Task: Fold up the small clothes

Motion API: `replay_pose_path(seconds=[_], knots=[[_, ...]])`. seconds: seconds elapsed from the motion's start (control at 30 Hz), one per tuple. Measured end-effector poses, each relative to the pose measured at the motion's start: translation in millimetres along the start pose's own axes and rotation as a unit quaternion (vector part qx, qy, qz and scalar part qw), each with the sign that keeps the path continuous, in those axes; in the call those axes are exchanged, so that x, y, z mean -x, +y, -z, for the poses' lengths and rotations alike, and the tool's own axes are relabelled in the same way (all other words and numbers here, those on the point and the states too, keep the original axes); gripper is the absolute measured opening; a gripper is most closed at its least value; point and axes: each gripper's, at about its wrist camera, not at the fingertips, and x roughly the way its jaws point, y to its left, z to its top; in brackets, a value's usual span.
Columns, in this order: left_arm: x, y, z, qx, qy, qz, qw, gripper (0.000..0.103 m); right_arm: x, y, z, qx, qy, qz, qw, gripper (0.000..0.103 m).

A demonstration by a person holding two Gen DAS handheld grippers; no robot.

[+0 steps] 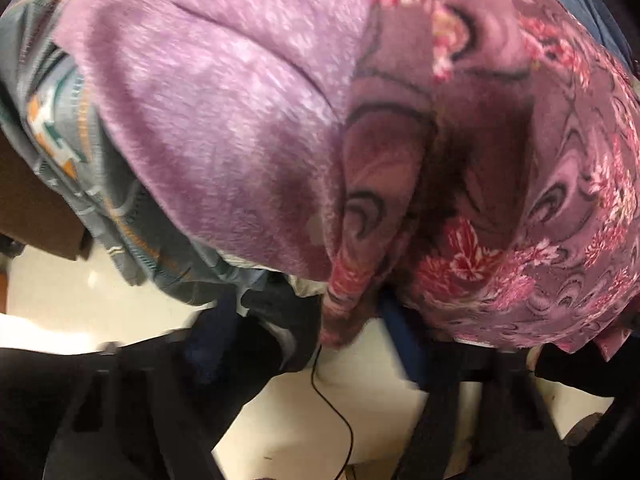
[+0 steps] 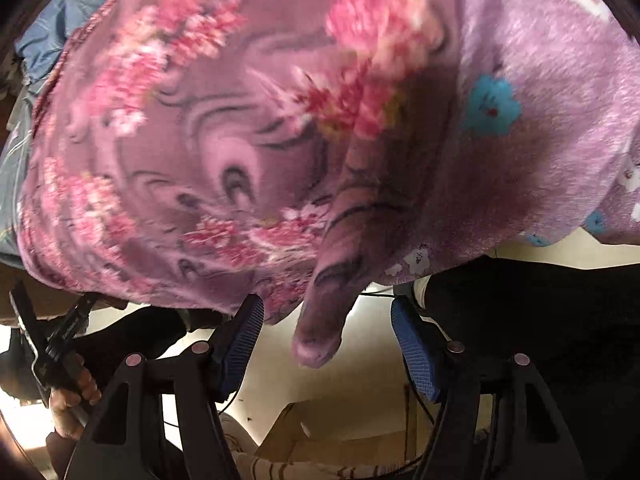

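1. Far left in the left wrist view, a grey and teal patterned cover lies under everything else. It looks like the bedding the work is done on.
2. A plain lilac fleece lies on top of it and runs up against the task's piece.
3. The floral fleece piece is bunched beside the lilac fleece. One pinched fold droops over the edge toward the pale floor, probably so that an edge is free to grab.
4. The left gripper points steeply down with that fold between its fingers. The picture is smeared, so I cannot tell whether its pads press the fleece or stand clear of it.
5. At the left rim of the right wrist view, a person's hand grips a black handle, which I take to be that of the other tool.
6. The right gripper stands wide, with its blue pads well apart. The hanging tip of the floral fleece sits in the gap and is not pinched. The tool seems placed to close on it.
7. Further right, a lilac fleece with blue and white flowers overlaps the floral piece. Below it a dark cloth fills the lower right.
8. Folding has barely begun: the piece is crumpled, and both tools look set on taking one edge to lift and spread it.
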Motion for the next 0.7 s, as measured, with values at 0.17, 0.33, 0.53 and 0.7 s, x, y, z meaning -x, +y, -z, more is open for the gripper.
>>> replay_pose_path(seconds=[0.17,0.33,0.53,0.7], knots=[[-1,5,1,0.005,0.008,0.034,0.9994,0.006,-3,-10,-7,-0.008,-0.004,-0.019,1.0,0.031],[15,15,5,0.021,-0.004,0.074,0.997,0.005,14,-3,-1,0.029,-0.019,-0.017,0.999,0.004],[51,22,8,0.007,-0.017,0.157,0.9874,0.004,67,7,18,0.088,-0.035,-0.08,0.992,0.004],[100,16,14,-0.052,-0.045,0.202,0.977,0.004,137,12,27,0.123,-0.08,-0.19,0.971,0.004]])
